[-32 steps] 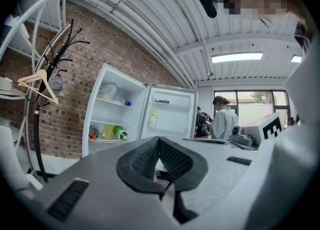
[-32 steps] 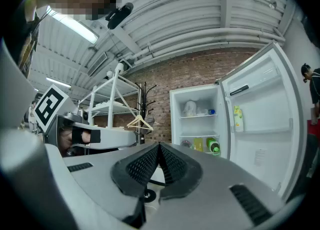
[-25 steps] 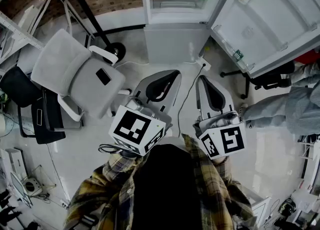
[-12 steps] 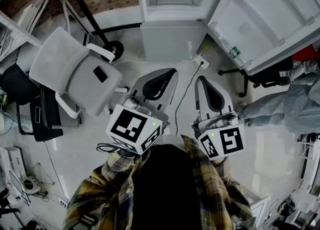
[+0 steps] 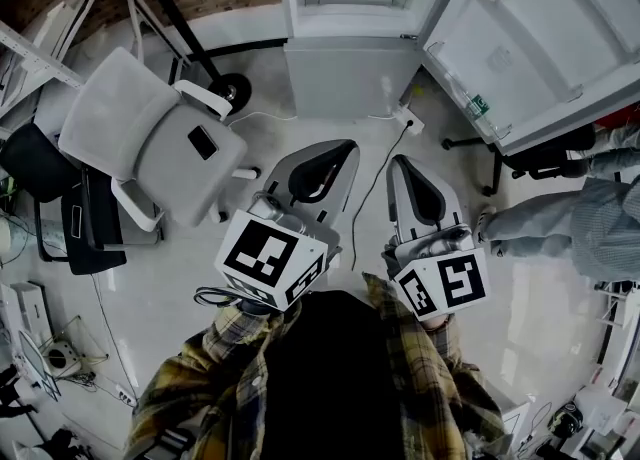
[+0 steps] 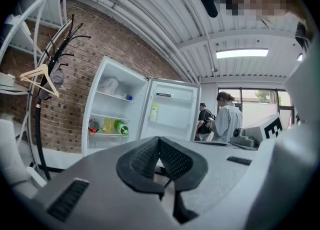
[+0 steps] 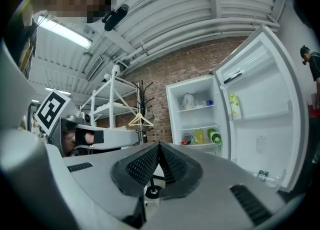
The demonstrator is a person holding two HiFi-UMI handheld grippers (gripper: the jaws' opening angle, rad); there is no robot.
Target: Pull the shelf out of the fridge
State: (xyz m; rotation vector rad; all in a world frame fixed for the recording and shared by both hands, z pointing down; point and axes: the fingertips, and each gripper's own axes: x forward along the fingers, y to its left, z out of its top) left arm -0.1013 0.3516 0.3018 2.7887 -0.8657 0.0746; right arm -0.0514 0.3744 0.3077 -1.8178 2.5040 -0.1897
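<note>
Head view, looking steeply down on a pale floor. The left gripper (image 5: 341,151) and the right gripper (image 5: 400,161) are held side by side in front of a person in a plaid shirt (image 5: 225,353), each carrying its marker cube, and both point toward a white fridge (image 5: 350,73) that stands well apart from them against a brick wall (image 6: 75,69). In the left gripper view the jaws of the left gripper (image 6: 160,143) are pressed together with nothing between them; in the right gripper view the right gripper (image 7: 159,147) likewise has its jaws fully together and empty. The fridge door (image 5: 540,48) stands wide open to the right, with a yellow-green bottle (image 7: 234,106) in its rack. The shelf (image 6: 106,134) sits in place inside the upper compartment, bearing a red bottle (image 6: 93,125), a yellow bottle (image 6: 107,125) and a green bottle (image 6: 122,129); the same shelf (image 7: 200,145) shows in the right gripper view, and neither gripper touches it. A second, higher shelf lies above it. A grey office chair (image 5: 150,138) stands to the left of the grippers, a cable (image 5: 375,188) runs across the floor between them, and a coat stand (image 6: 47,74) with a wooden hanger rises left of the fridge. Another person's legs (image 5: 560,223) show at the right edge.
</note>
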